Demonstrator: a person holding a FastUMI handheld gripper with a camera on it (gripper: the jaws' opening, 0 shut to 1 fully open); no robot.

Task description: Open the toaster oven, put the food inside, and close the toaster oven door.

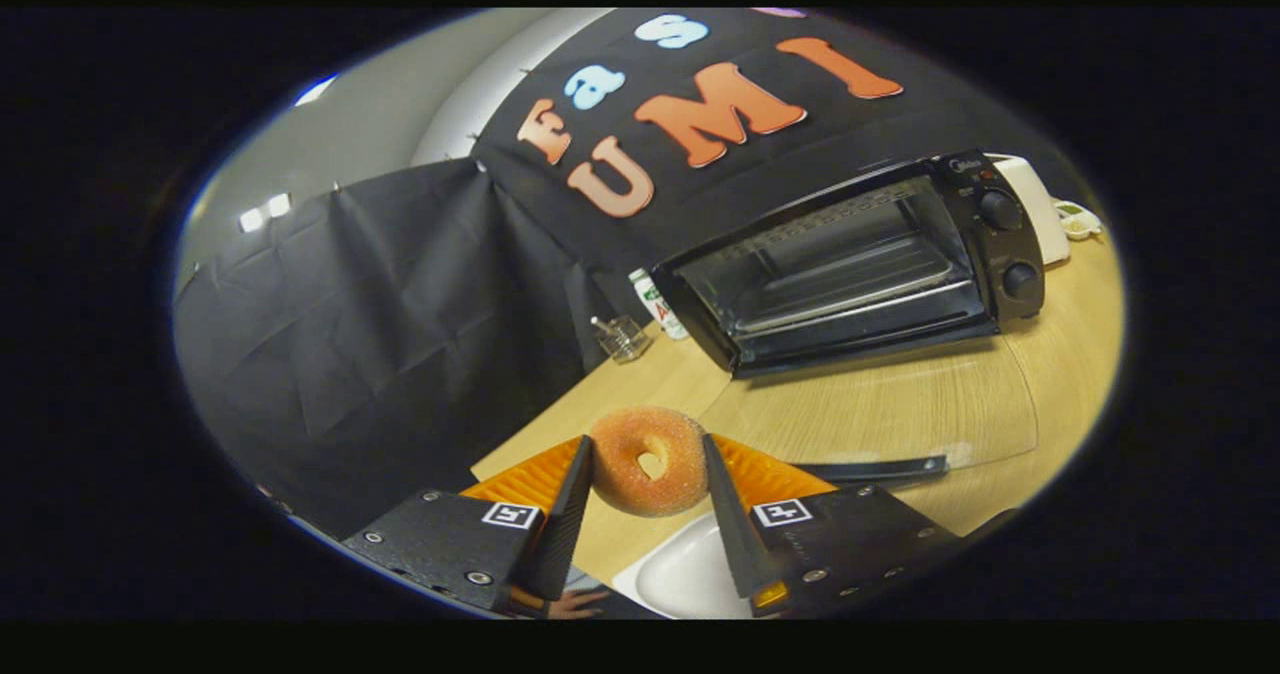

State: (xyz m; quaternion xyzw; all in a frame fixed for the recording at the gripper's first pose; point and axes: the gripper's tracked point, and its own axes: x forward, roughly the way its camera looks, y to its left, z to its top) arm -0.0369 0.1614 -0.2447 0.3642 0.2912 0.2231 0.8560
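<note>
Gripper (648,474) fingers are seen clamped on a sugared donut (650,459), one pad on each side, lifted above a white plate (685,574). Further off to the right, the black toaster oven (850,264) is parked on the wooden table (900,404), door looking shut. Black cloth is hung behind it.
</note>
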